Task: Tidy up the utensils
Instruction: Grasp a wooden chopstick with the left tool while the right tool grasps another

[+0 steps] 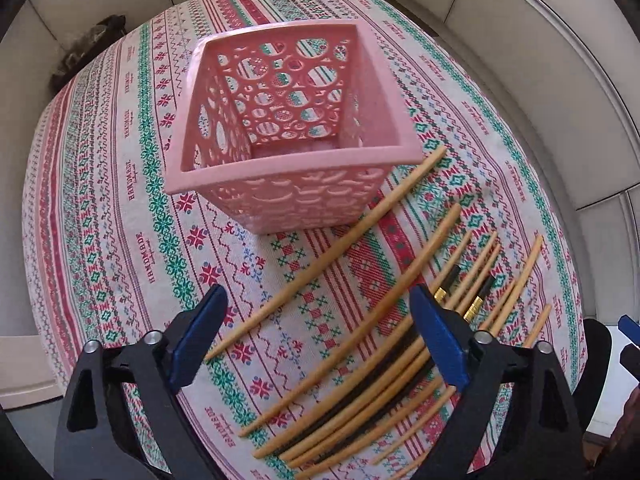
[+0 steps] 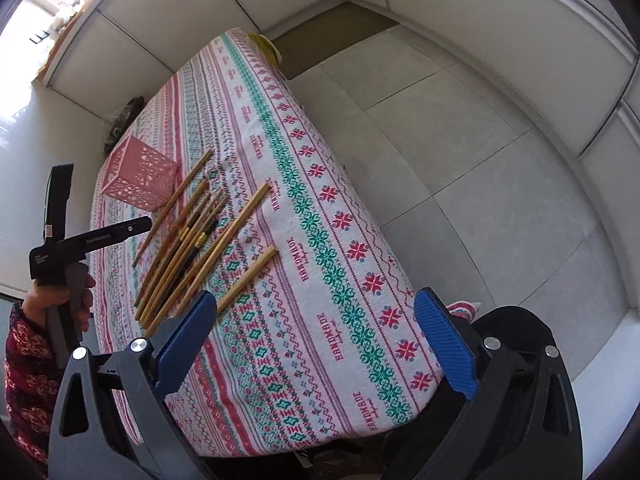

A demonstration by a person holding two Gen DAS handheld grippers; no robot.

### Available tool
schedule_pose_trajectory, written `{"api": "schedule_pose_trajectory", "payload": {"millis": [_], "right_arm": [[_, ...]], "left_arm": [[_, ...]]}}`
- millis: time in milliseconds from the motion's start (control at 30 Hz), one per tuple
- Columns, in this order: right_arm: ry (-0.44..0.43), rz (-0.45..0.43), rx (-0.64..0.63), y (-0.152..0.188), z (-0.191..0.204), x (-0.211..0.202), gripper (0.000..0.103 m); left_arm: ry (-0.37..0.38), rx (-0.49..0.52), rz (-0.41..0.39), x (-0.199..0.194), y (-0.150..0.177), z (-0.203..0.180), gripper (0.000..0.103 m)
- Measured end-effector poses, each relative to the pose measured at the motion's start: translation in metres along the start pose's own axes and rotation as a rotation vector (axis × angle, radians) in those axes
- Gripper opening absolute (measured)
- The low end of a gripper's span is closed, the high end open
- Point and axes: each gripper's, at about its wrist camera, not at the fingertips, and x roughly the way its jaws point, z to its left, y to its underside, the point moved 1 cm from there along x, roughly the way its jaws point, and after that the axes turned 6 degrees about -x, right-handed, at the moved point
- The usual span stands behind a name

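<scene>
A pink perforated basket [image 1: 288,128] stands empty on the patterned tablecloth [image 1: 100,200]; it also shows in the right wrist view [image 2: 140,178]. Several wooden chopsticks [image 1: 332,248] lie loose beside it, some dark with gold bands [image 1: 474,306], also seen from the right wrist [image 2: 188,240]. My left gripper [image 1: 320,312] is open and empty, hovering above the chopsticks just in front of the basket. My right gripper [image 2: 316,320] is open and empty, above the table's near right part, apart from the chopsticks. The left tool [image 2: 68,240] shows in the right wrist view.
The table edge [image 2: 360,184] drops to a tiled floor [image 2: 460,140] on the right. White cabinet panels [image 1: 540,60] surround the table. A dark object [image 1: 88,48] sits beyond the far left table corner.
</scene>
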Motion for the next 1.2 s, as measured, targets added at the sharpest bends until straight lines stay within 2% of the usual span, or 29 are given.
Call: {"api": "schedule_pose_trajectory", "payload": {"millis": [67,100,133,200,300,367,400,433,533,667,767,800,867,900,1000,1033,1067,1100,1167,1200], "right_arm": [[0.010,0.012,-0.002,-0.004,0.001,0.005,0.096],[0.015,0.017,-0.009,-0.006,0.004,0.009,0.096],[0.019,0.021,-0.017,-0.008,0.005,0.011,0.096],[0.025,0.028,-0.033,-0.008,0.008,0.014,0.096],[0.031,0.042,-0.041,-0.007,0.009,0.018,0.096],[0.036,0.051,-0.036,-0.007,0.009,0.019,0.096],[0.034,0.052,-0.032,-0.006,0.008,0.018,0.096],[0.033,0.050,-0.031,-0.006,0.008,0.017,0.096],[0.030,0.039,-0.035,-0.004,0.010,0.012,0.096],[0.019,0.035,-0.049,0.001,0.013,0.009,0.096],[0.008,0.050,-0.047,0.005,0.014,0.011,0.096],[0.001,0.054,-0.039,0.006,0.014,0.010,0.096],[-0.002,0.052,-0.032,0.008,0.014,0.009,0.096],[0.002,0.050,-0.030,0.009,0.013,0.009,0.096],[0.014,0.044,-0.008,0.011,0.006,0.008,0.096],[0.023,0.046,0.007,0.010,0.002,0.009,0.096],[0.030,0.055,0.034,0.010,-0.003,0.011,0.096],[0.025,0.069,0.065,0.011,-0.007,0.013,0.096],[-0.015,0.110,0.166,0.011,-0.016,0.021,0.096],[-0.031,0.145,0.220,0.011,-0.019,0.028,0.096]], "left_arm": [[0.024,-0.017,0.002,0.007,0.000,0.010,0.066],[0.039,-0.023,0.003,0.011,0.001,0.013,0.054],[0.055,-0.022,0.006,0.015,0.003,0.015,0.047],[0.048,0.005,-0.005,0.025,0.007,0.012,0.041],[0.010,0.070,-0.036,0.029,0.016,0.005,0.041],[0.009,0.071,-0.035,0.026,0.025,0.003,0.026],[0.013,0.079,-0.029,0.022,0.033,0.001,0.015],[0.006,0.086,-0.023,0.020,0.042,0.000,0.011],[-0.013,0.131,0.019,0.014,0.078,-0.006,0.008],[-0.028,0.119,0.091,0.005,0.109,0.001,0.010],[-0.046,0.071,0.039,-0.007,0.103,0.000,0.016],[-0.036,0.053,0.020,-0.028,0.090,0.005,0.019],[-0.019,0.028,-0.024,-0.032,0.075,0.000,0.031],[-0.034,0.018,-0.032,-0.030,0.069,-0.002,0.035],[-0.055,0.008,-0.028,-0.017,0.060,-0.008,0.032],[-0.069,0.016,-0.011,-0.011,0.060,-0.008,0.022],[-0.056,0.020,-0.046,-0.013,0.066,-0.008,0.011],[-0.056,0.020,-0.051,-0.015,0.070,-0.009,0.010],[-0.076,0.032,-0.065,-0.016,0.088,-0.015,0.009],[-0.080,0.034,-0.075,-0.022,0.121,-0.026,0.008]]}}
